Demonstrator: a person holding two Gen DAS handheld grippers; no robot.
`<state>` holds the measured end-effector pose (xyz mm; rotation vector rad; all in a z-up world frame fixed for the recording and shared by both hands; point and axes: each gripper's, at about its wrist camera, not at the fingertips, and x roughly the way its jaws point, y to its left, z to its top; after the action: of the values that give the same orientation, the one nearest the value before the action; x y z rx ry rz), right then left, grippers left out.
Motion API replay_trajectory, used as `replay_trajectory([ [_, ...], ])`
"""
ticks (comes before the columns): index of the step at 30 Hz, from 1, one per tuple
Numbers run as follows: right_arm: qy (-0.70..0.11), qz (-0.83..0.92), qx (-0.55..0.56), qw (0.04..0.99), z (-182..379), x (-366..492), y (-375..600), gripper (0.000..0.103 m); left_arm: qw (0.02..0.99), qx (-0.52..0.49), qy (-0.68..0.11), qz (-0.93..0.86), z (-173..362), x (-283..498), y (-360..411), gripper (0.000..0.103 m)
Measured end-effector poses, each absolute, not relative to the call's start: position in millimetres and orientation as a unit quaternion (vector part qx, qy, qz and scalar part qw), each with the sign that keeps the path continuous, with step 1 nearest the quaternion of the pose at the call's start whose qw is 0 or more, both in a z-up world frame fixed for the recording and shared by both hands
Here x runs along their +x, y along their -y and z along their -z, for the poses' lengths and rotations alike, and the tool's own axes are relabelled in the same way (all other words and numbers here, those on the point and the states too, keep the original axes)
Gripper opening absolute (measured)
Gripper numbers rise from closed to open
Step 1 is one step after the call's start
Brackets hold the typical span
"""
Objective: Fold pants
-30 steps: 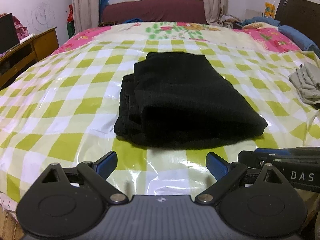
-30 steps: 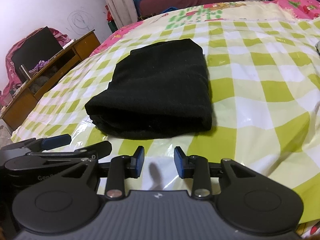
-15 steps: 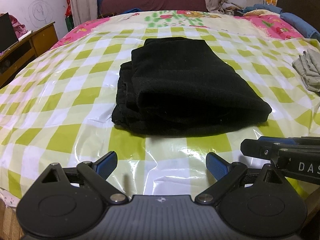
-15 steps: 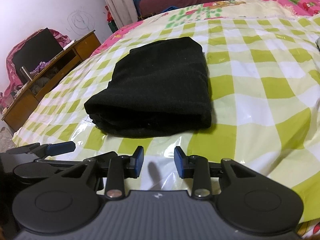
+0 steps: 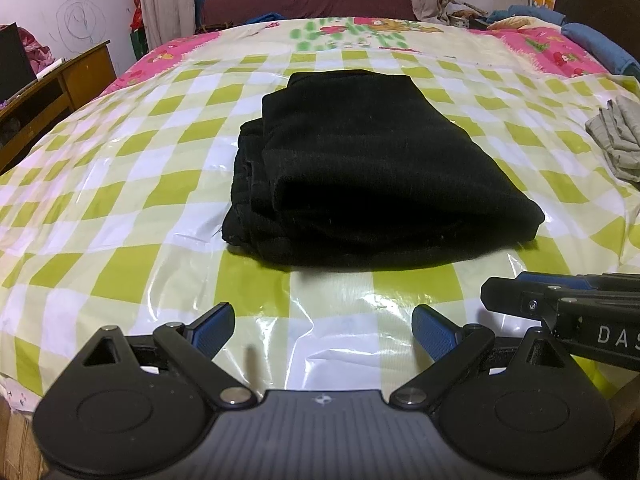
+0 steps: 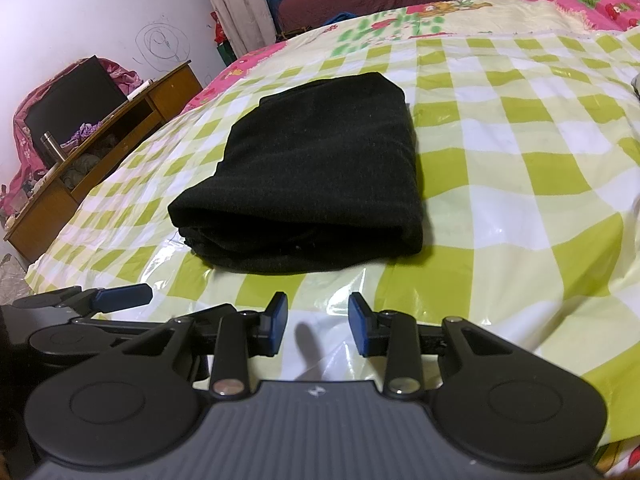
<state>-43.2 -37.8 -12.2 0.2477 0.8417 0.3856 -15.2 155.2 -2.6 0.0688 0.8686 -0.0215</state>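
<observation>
Black pants [image 5: 372,176] lie folded into a thick, compact bundle near the middle of the bed [image 5: 120,216], on a glossy green-and-white checked sheet that looks like plastic film and shows creases near the front edge. In the left wrist view several stacked layers show along the bundle's left side, with a rounded fold facing the cameras, so the folding looks finished or very nearly so; the layers on that left side sit a little uneven, which may be the only thing left to tidy. Both tools hang back from the pants, over the near edge of the bed, likely because nothing more needs gripping. The left tool [image 5: 322,326] has its blue pads wide apart and holds nothing; the right tool [image 6: 318,322] has its pads only a small gap apart, also with nothing between them. Each tool appears at the edge of the other's view, so they sit side by side, close together, both pointing at the bundle. A grey cloth [image 5: 618,136] lies crumpled well off to the right of the pants and plays no part. A wooden desk [image 6: 100,152] stands beside the bed on the left. Should a last press be wanted, the slick sheet could let the bundle slide
</observation>
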Motion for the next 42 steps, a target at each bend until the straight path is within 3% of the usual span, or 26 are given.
replay_trajectory([
  [42,-0.4,-0.195,0.109,0.889,14.7,-44.1,37.2,0.038,0.907,0.051,-0.418,-0.015,-0.2,-16.2,-148.8,0.103],
])
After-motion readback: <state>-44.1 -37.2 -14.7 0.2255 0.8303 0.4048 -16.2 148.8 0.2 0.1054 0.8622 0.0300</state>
